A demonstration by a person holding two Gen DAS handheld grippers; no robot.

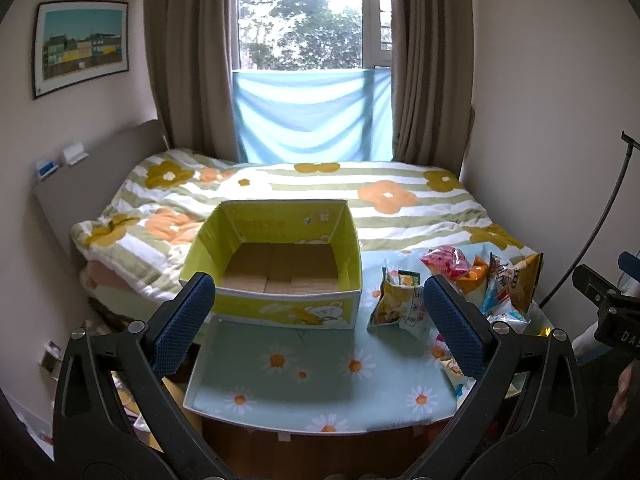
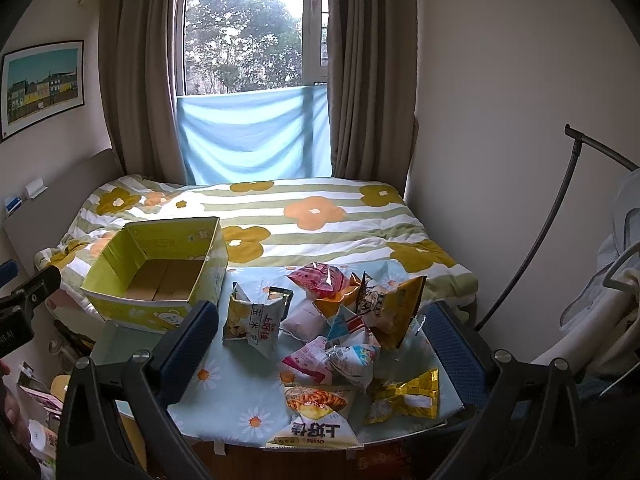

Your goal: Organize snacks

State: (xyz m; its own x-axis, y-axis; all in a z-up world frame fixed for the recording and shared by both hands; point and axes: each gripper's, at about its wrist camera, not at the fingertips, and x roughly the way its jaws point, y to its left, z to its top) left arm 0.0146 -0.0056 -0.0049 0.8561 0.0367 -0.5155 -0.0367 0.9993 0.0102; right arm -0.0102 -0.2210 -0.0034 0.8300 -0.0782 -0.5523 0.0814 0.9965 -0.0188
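We read "上好佳" upside down on the big chip bag (image 2: 316,416) at the table's near edge, with a small "Oishi" below it; the standing corn snack bag (image 2: 253,322) shows "上好佳" and "玉米"; the yellow box (image 1: 280,264) carries print too faint to read

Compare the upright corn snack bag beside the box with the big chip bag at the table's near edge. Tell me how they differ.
The corn snack bag stands upright and crumpled close to the yellow box; the chip bag lies flat, overhanging the table edge, far from the box. The corn snack bag sits apart from the pile; the chip bag lies against it. Both are unboxed, with print upside down in the right wrist view.
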